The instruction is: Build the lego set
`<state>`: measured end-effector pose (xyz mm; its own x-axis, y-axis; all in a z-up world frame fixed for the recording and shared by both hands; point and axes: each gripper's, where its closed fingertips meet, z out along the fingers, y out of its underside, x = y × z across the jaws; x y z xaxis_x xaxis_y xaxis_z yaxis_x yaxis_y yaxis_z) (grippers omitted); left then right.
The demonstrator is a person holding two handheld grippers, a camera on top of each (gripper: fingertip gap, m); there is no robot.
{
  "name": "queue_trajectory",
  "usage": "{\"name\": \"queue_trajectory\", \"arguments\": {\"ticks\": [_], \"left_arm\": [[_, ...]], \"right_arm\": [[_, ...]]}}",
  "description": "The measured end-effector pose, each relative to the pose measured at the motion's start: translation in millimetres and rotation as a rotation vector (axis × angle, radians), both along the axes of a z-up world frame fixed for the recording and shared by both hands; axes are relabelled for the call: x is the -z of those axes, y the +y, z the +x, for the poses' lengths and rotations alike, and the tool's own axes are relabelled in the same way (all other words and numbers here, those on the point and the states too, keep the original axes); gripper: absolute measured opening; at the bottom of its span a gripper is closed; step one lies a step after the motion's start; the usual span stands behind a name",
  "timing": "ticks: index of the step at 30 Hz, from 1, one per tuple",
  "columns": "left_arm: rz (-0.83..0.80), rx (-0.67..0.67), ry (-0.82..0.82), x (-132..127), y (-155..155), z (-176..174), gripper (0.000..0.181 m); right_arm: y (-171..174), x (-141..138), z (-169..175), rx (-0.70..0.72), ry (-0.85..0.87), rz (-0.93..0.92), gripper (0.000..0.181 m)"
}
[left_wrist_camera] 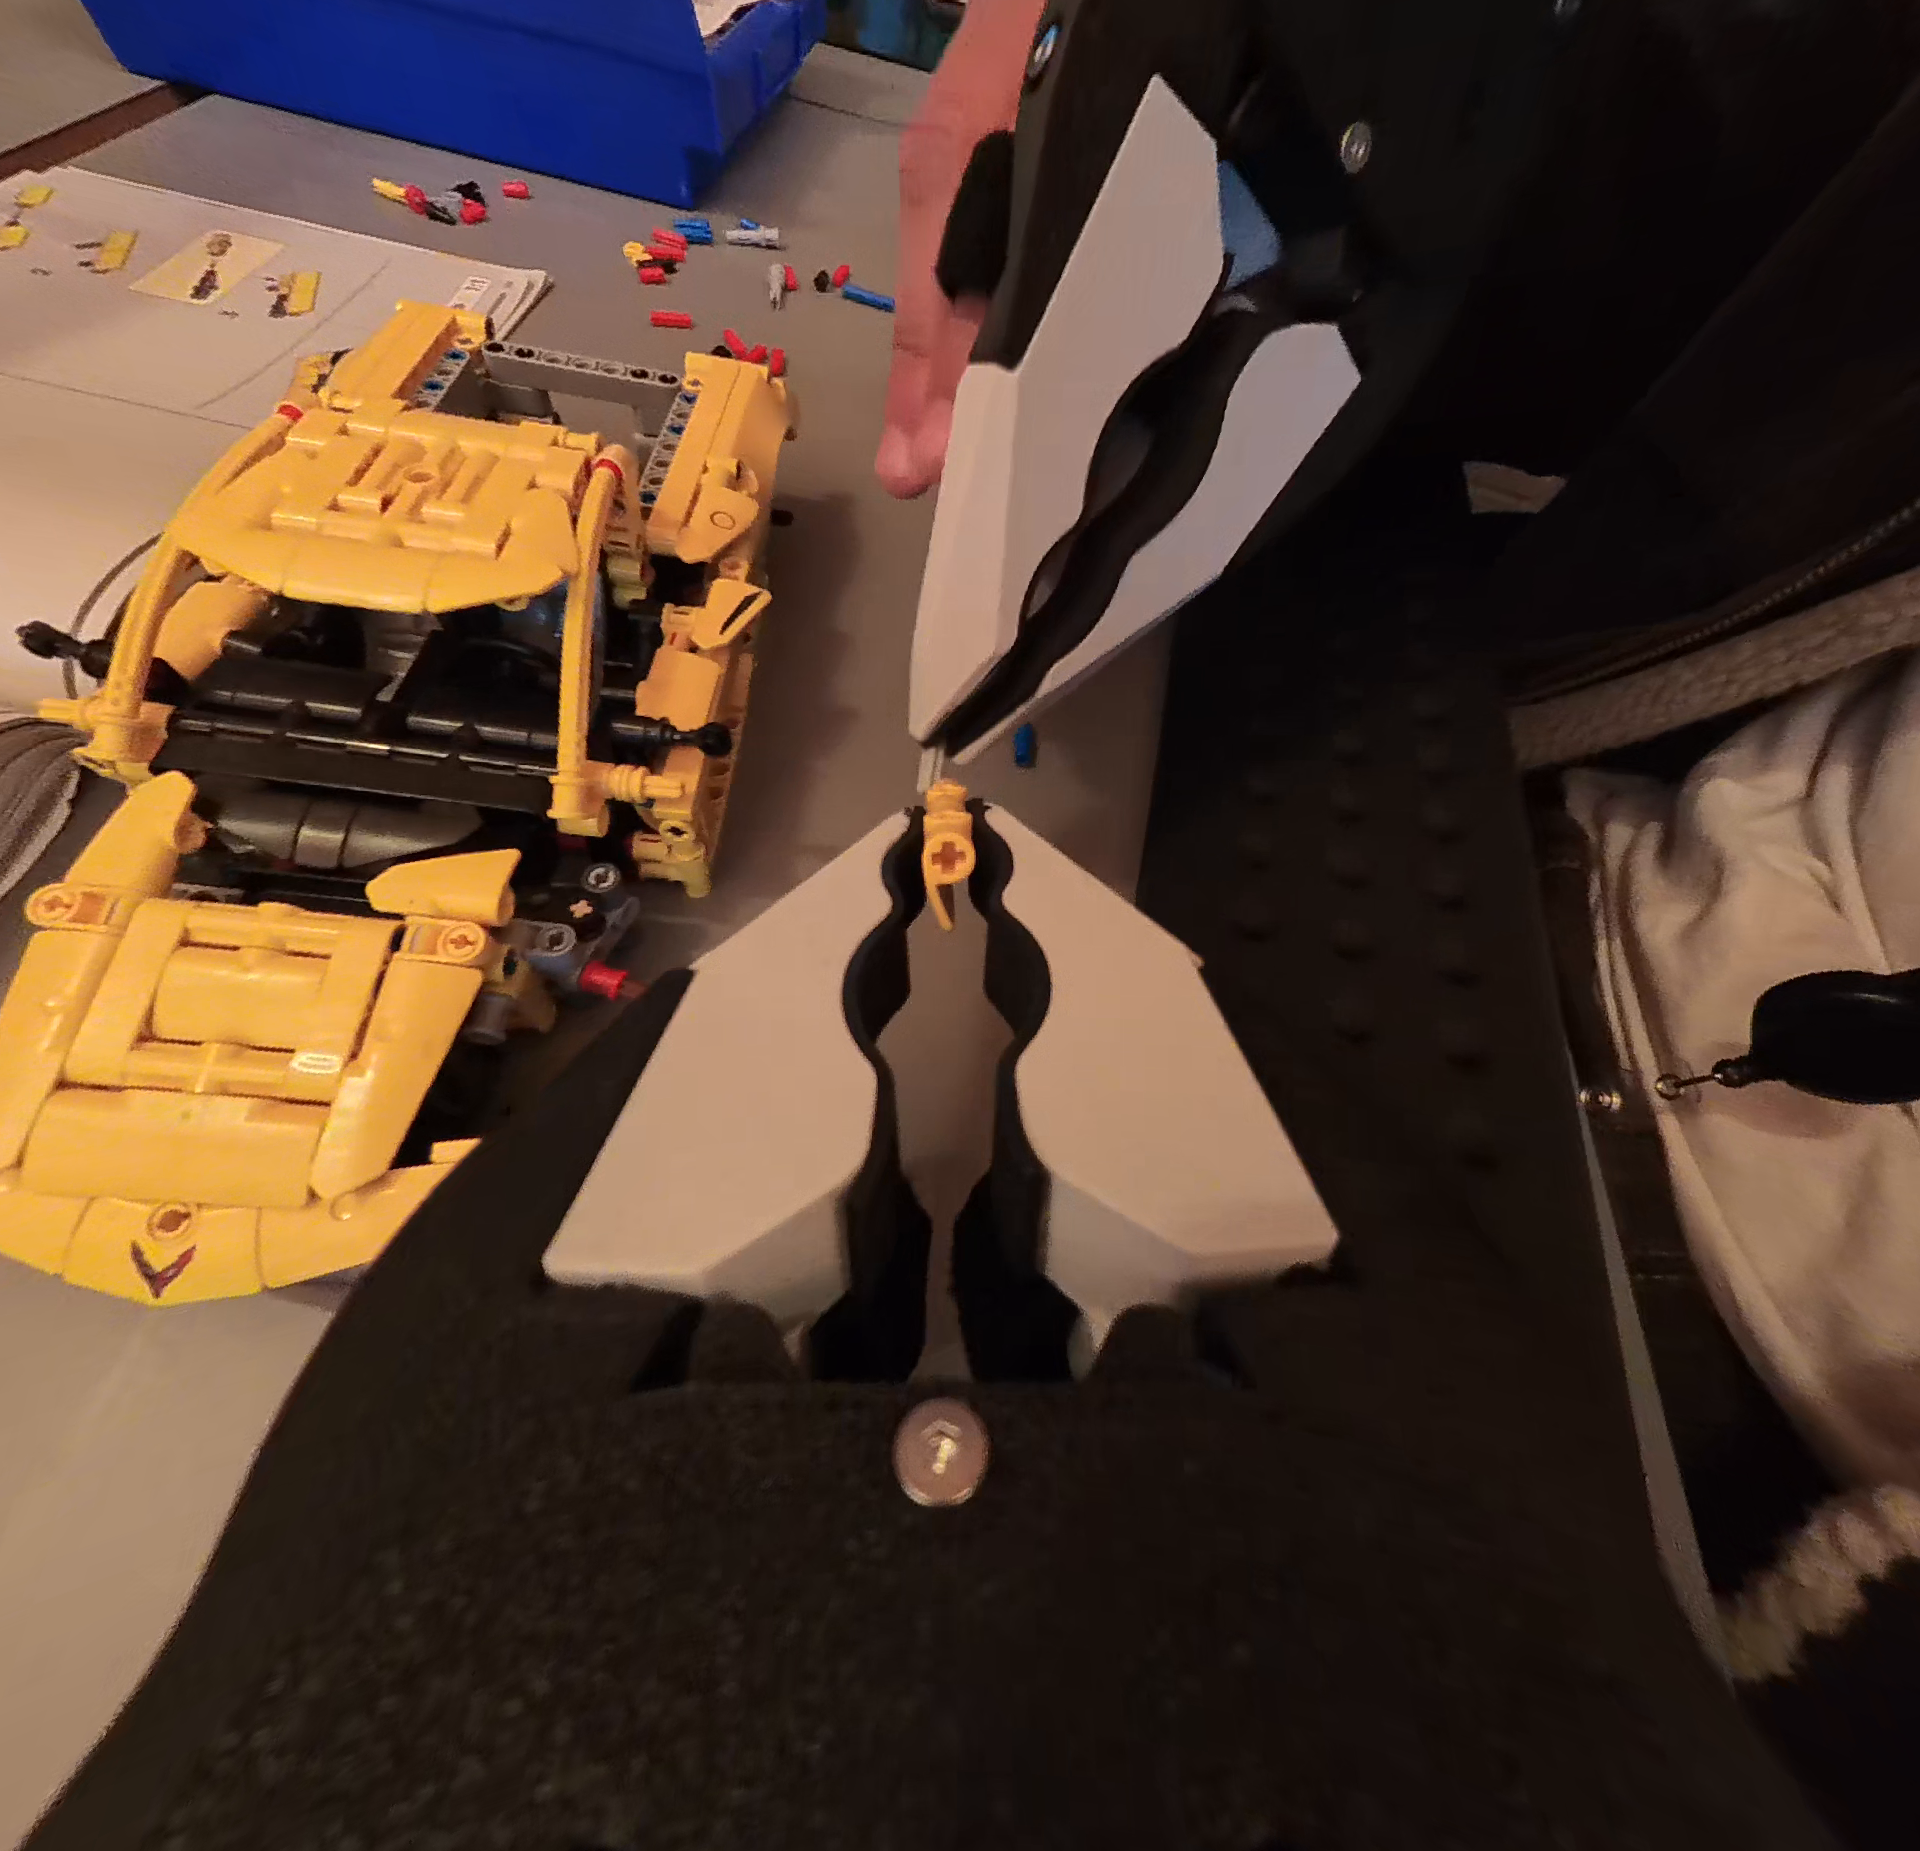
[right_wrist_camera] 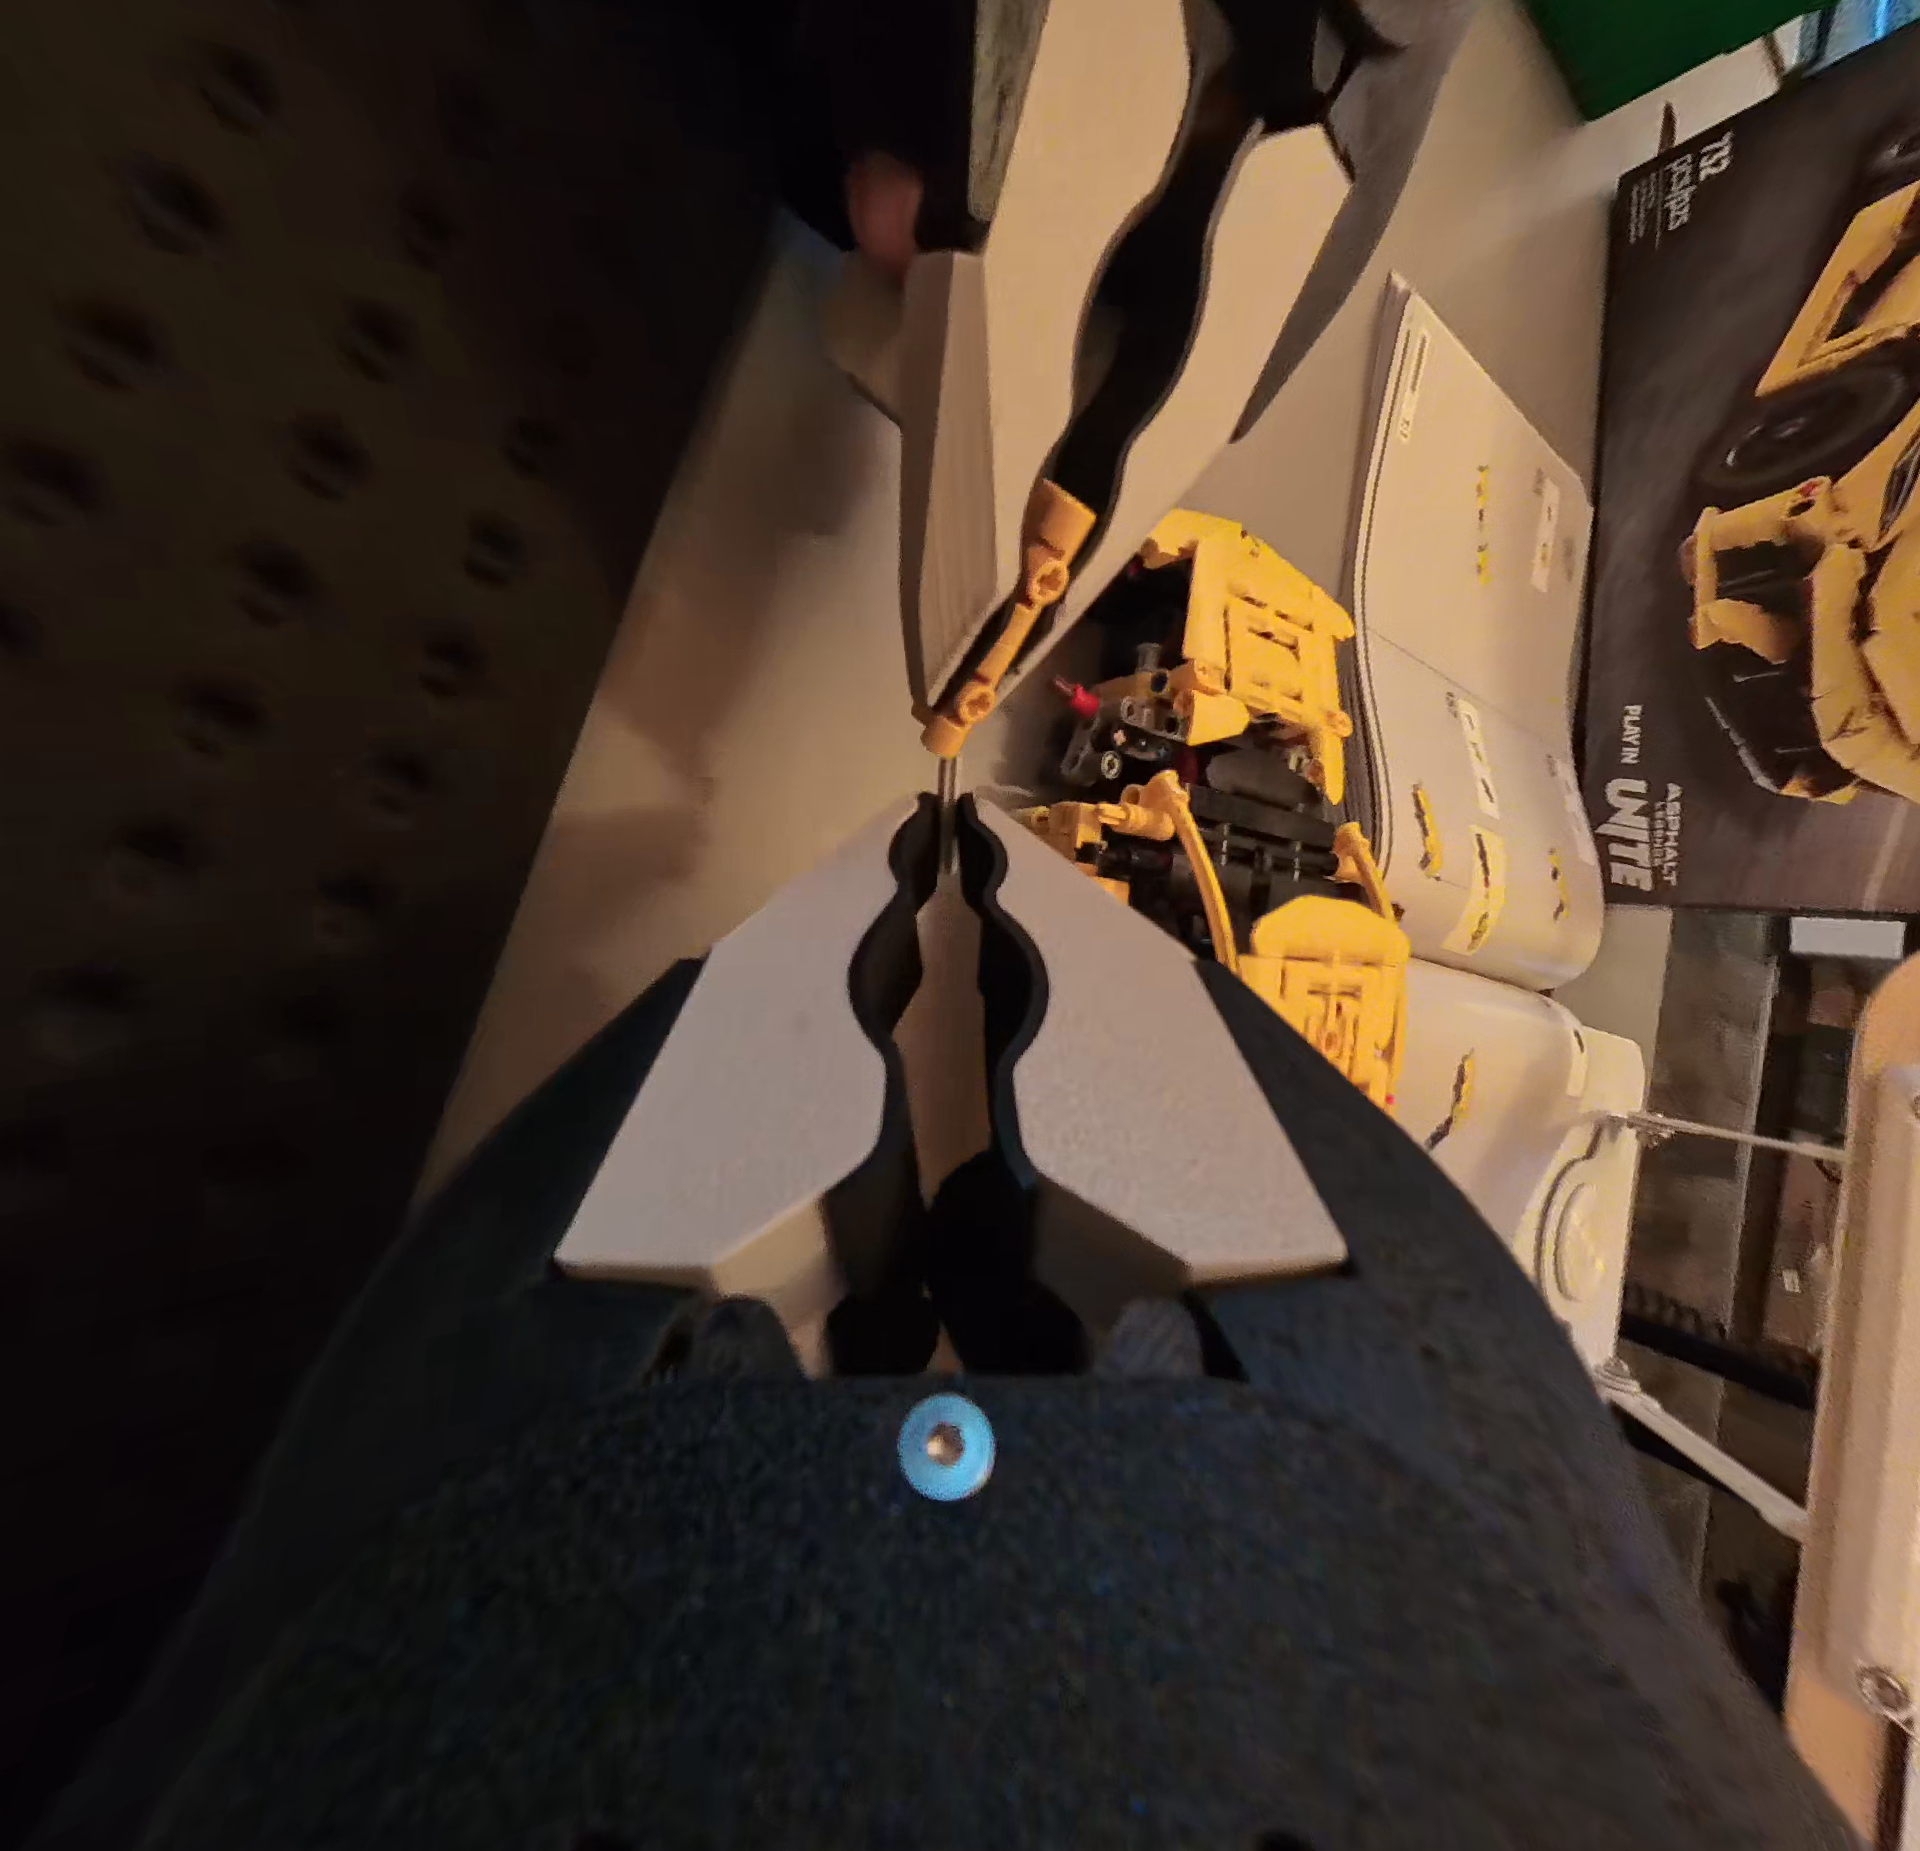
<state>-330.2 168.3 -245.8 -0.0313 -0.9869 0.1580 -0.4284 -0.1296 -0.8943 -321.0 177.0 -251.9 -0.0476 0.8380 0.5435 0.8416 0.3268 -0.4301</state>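
My left gripper (left_wrist_camera: 945, 814) is shut on a small yellow connector piece (left_wrist_camera: 945, 856), held above the table's right edge. My right gripper (left_wrist_camera: 935, 736) comes in from the upper right, tip to tip with it, shut on a thin grey axle (left_wrist_camera: 932, 768). In the right wrist view, my right gripper (right_wrist_camera: 948, 806) pinches the axle (right_wrist_camera: 948, 814), whose far end meets the end of the yellow connector (right_wrist_camera: 1039, 596) in the left gripper (right_wrist_camera: 951, 712). The partly built yellow car (left_wrist_camera: 384, 762) lies on the table to the left, and also shows in the right wrist view (right_wrist_camera: 1247, 762).
An open instruction booklet (left_wrist_camera: 208, 274) lies behind the car. Loose red, blue and black pins (left_wrist_camera: 707, 253) are scattered beyond it, before a blue bin (left_wrist_camera: 468, 35). A blue pin (left_wrist_camera: 1023, 743) lies near the grippers. The set's box (right_wrist_camera: 1766, 502) lies beyond the booklet (right_wrist_camera: 1475, 606). My left and right fingertips are right by each other.
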Motion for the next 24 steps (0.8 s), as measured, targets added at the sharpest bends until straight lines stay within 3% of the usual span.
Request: {"name": "queue_trajectory", "arguments": {"ticks": [8, 18, 24], "left_arm": [[0.055, -0.038, 0.055, 8.3, 6.8, -0.3, 0.007], [0.217, -0.036, 0.148, 21.7, 5.9, 2.3, 0.007], [0.274, -0.021, 0.196, 29.4, 4.2, 2.2, 0.007]], "right_arm": [[5.0, -8.8, -2.8, -0.007, -0.104, 0.095, 0.003], [2.2, 6.0, -4.4, -0.048, -0.278, 0.054, 0.003], [0.2, 11.8, -4.9, -0.086, -0.376, 0.135, 0.003]]}}
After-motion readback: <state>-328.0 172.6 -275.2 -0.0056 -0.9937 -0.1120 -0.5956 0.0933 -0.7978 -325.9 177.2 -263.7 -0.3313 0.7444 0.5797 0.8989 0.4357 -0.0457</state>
